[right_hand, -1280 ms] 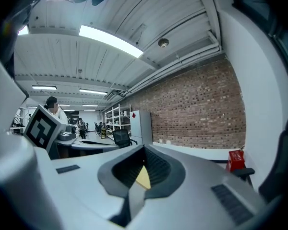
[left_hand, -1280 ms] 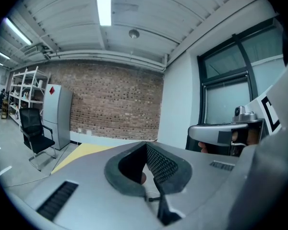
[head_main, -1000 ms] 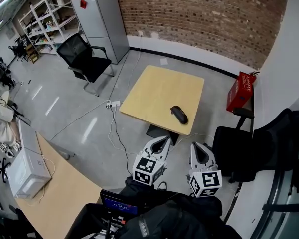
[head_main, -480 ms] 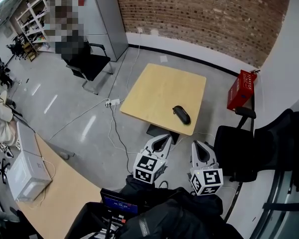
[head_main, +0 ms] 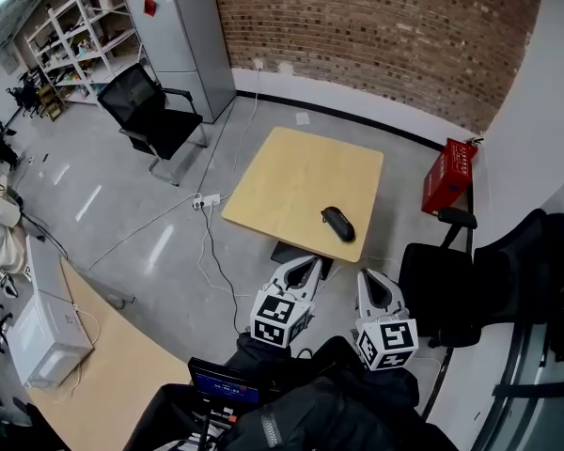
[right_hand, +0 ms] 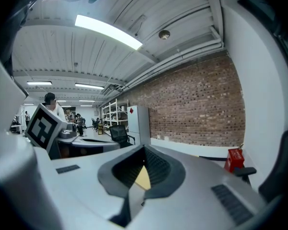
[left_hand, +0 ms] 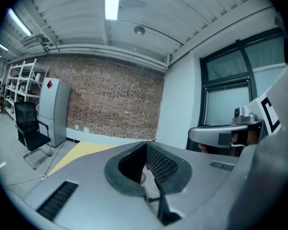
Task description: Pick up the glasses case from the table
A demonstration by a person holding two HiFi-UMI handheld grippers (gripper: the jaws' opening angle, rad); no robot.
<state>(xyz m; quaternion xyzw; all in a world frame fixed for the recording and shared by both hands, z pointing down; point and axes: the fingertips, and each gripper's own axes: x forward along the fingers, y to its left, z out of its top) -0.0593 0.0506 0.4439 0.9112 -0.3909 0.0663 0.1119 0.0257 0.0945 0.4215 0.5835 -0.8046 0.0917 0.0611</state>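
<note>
A small black oval glasses case point(head_main: 336, 223) lies by the pale wooden counter's point(head_main: 291, 172) near-right corner, with bare top around it. The left gripper point(head_main: 308, 265) and right gripper point(head_main: 367, 277) hover off the near edge — both closed, empty.

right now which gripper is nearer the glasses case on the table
Left, narrowly. In the head view the left gripper hangs below-left of the glasses case, short of the table; the right gripper is below-right, a bit farther back.
</note>
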